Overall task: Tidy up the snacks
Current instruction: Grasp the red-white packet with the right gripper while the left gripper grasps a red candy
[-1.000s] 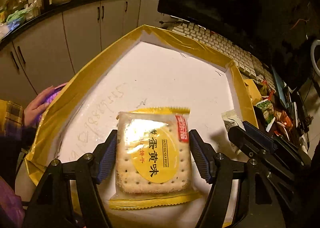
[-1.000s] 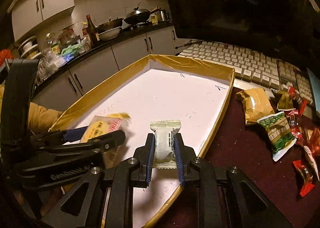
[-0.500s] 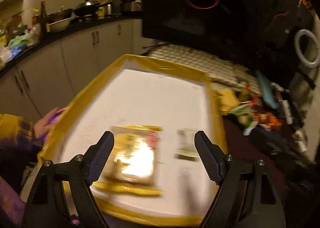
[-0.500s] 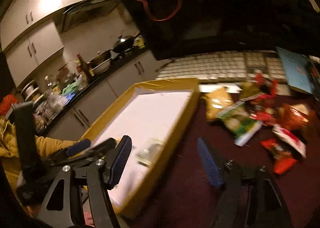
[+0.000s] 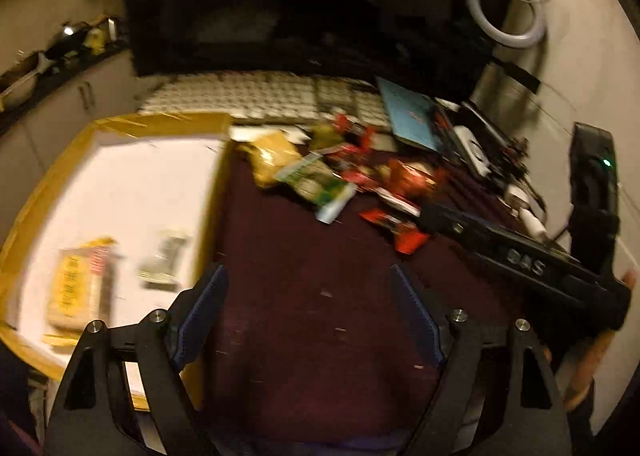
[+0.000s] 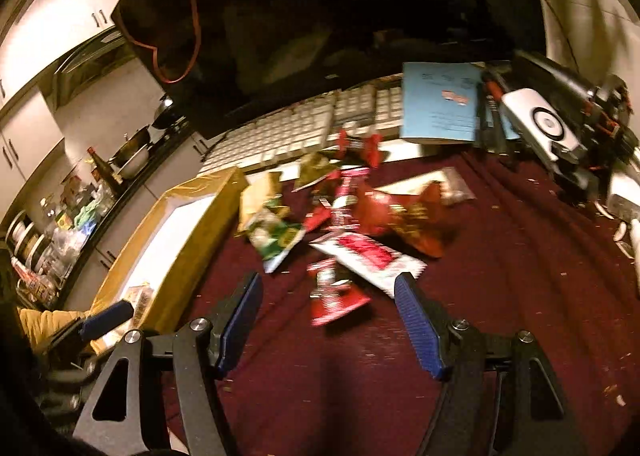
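Observation:
A yellow biscuit packet (image 5: 78, 288) and a small white snack packet (image 5: 164, 258) lie in the white tray with yellow taped rim (image 5: 120, 192). My left gripper (image 5: 308, 320) is open and empty over the dark red cloth, right of the tray. A pile of snack packets (image 5: 344, 180) lies beyond it; the pile also shows in the right wrist view (image 6: 344, 216). My right gripper (image 6: 330, 320) is open and empty, just short of a red packet (image 6: 334, 296). The tray's rim (image 6: 192, 252) shows at left.
A white keyboard (image 5: 260, 96) and dark monitor (image 5: 280, 4) stand behind the snacks. A blue booklet (image 6: 440, 104), cables and devices crowd the right. The right gripper's body (image 5: 520, 260) crosses the left wrist view. Kitchen cabinets (image 6: 60, 104) lie far left.
Both grippers let go of their packets in the tray, opened wide, and swung right to the snack pile on the red cloth.

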`<state>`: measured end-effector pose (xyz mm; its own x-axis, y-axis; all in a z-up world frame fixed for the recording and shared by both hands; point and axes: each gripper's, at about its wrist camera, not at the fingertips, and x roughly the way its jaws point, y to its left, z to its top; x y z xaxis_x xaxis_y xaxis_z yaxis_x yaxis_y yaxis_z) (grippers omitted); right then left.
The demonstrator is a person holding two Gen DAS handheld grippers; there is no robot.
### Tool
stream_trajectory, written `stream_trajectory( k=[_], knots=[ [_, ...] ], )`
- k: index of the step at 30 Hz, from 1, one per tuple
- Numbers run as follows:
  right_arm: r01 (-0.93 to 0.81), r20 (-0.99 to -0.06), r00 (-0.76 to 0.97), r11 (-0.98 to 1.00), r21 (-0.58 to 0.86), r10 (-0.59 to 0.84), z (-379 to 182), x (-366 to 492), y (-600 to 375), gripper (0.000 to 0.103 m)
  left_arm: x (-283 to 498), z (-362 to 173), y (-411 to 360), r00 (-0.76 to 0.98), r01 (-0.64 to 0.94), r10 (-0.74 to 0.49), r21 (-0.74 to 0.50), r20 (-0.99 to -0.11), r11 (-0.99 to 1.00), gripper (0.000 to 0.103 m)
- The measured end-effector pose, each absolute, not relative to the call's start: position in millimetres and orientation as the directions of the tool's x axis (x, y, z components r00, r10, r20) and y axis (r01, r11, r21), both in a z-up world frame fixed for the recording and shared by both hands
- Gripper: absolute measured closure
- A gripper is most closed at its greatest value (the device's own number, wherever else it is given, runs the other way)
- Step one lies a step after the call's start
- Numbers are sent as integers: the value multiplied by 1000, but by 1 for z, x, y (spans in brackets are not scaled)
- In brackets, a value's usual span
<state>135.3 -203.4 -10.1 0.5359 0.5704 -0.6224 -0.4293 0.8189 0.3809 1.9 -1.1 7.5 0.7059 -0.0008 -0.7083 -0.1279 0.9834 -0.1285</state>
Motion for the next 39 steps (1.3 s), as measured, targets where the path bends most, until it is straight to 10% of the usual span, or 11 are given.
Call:
stream_trajectory(
  k=[23,25,30,39],
  knots=[
    [-496,-771,341,800,338,537,-29,203,-159,42,7,-7,3,667,-139,-59,-201,-743,970,20],
    [-491,-774,339,803,339,534,-29,200,-161,67,6,-8,5,665,-137,-63,-204,-744,969,20],
    [-469,-747,362,802,370,557,-34,179,-171,90,6,-10,5,660,-132,-70,-207,-748,969,20],
    [-416,-636,493,803,427,594,-22,161,-216,91,25,-15,-10,616,-56,-200,-296,-762,954,20]
  ],
)
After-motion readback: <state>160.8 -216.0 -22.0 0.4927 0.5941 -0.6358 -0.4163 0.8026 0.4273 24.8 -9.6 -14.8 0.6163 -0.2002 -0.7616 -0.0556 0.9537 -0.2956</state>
